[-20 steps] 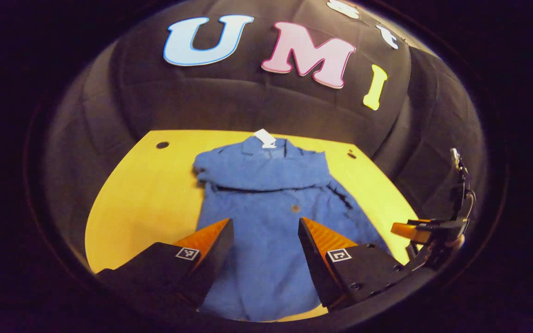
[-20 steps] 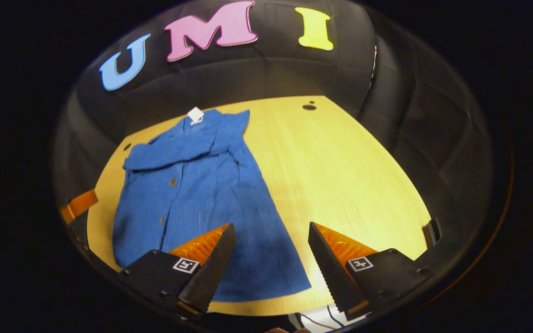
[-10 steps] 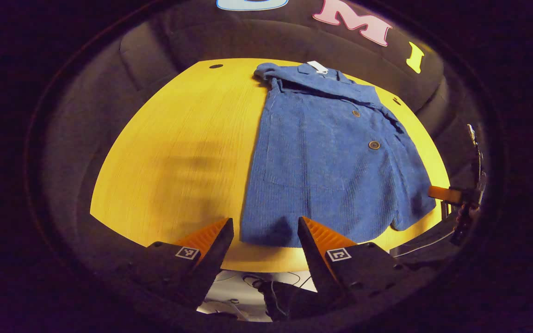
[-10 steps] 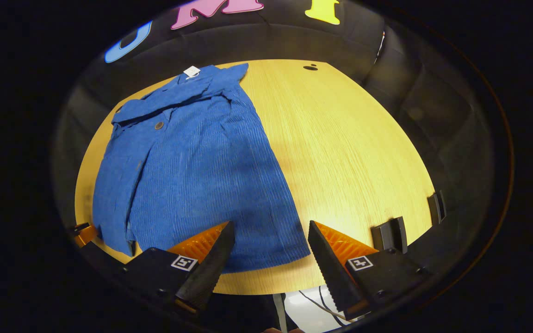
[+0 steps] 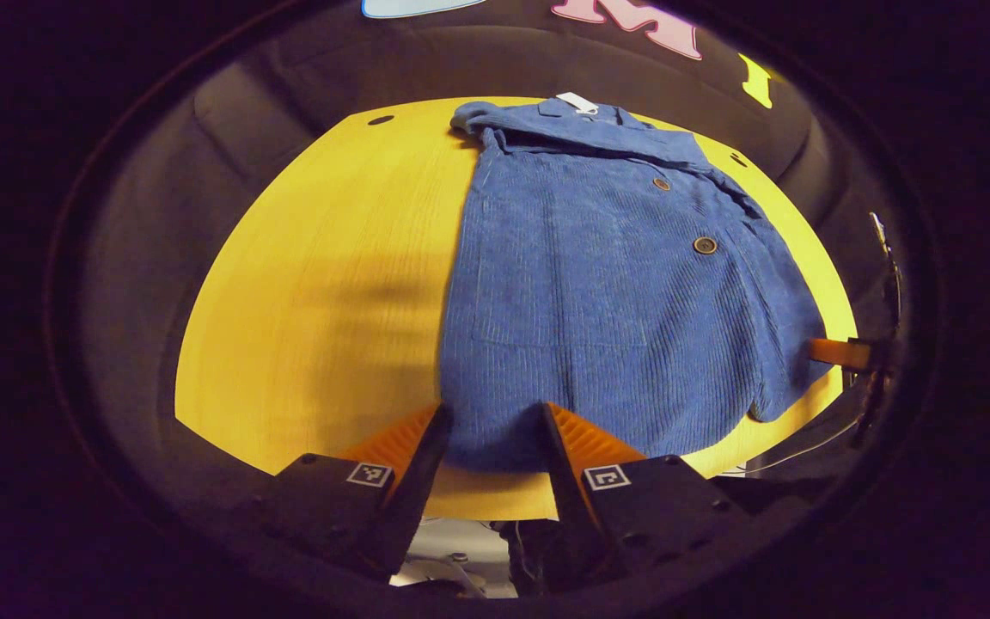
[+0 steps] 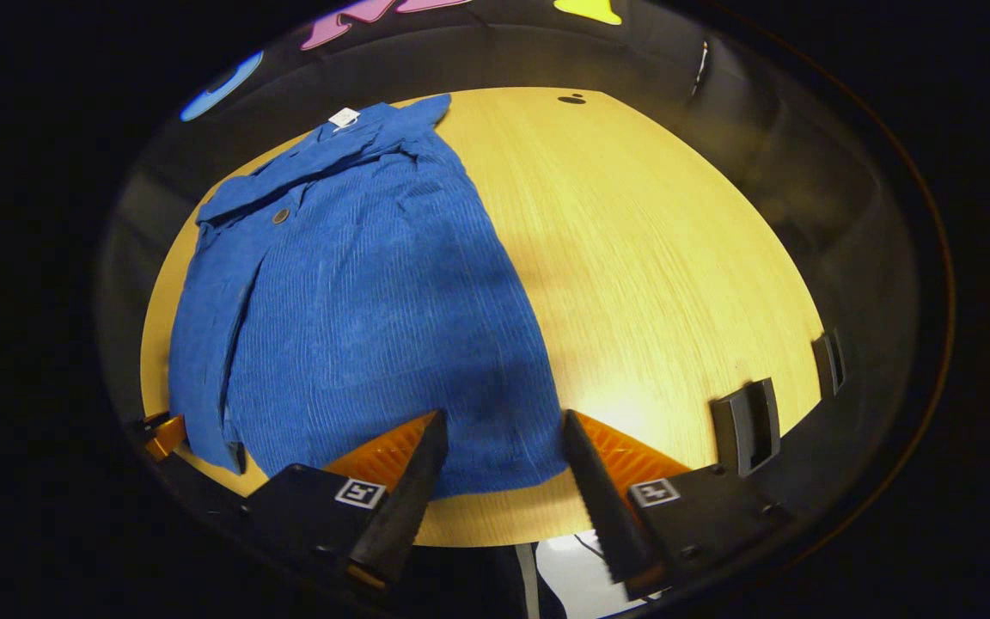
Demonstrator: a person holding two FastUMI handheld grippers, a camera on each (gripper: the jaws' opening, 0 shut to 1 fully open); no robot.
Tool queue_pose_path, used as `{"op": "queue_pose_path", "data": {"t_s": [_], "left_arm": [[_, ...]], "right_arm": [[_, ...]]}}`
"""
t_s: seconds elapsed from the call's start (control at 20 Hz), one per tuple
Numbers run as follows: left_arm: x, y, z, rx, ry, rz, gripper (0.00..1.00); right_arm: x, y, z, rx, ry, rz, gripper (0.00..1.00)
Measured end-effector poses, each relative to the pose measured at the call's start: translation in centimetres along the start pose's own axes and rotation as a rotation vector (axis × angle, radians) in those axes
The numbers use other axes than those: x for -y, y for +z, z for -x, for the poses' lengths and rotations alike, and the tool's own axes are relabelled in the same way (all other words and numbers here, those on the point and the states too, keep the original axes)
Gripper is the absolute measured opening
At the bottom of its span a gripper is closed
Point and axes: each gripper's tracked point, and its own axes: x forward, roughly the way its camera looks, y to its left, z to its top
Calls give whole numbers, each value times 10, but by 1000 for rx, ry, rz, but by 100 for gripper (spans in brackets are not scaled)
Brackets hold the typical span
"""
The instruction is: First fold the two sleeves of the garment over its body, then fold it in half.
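Where the left gripper view looks down, the left tool [image 5: 488, 421] is spread open at the near hem of a blue jacket [image 5: 607, 275] lying flat on the yellow table [image 5: 332, 284]. From the right gripper view, the right tool [image 6: 502, 430] is spread open at the jacket's other near hem corner, its sleeves folded across the chest.

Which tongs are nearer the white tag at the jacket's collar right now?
Neither clearly: both tongs sit at the near hem, far from the white tag. Left tongs straddle the jacket's left hem corner; right tongs straddle the right corner.
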Motion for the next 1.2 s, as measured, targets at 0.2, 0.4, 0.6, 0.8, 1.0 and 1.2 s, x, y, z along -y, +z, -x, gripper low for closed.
{"op": "queue_pose_path", "data": {"t_s": [0.2,0.4,0.6,0.8,1.0,1.2], "left_arm": [[9,4,15,1,-18,48,43],[14,0,0,-11,-60,102,1],[13,1,0,-15,-86,117,0],[17,0,0,-15,-108,143,0],[17,2,-1,-17,-105,125,0],[24,12,9,-4,-146,145,0]], "right_arm": [[-20,3,3,0,17,57,11],[-28,4,1,-9,77,147,6],[-28,3,4,-36,116,82,6],[-27,3,4,-35,117,90,6],[-23,5,3,-31,112,52,1],[-32,12,12,-64,157,-36,1]]}}
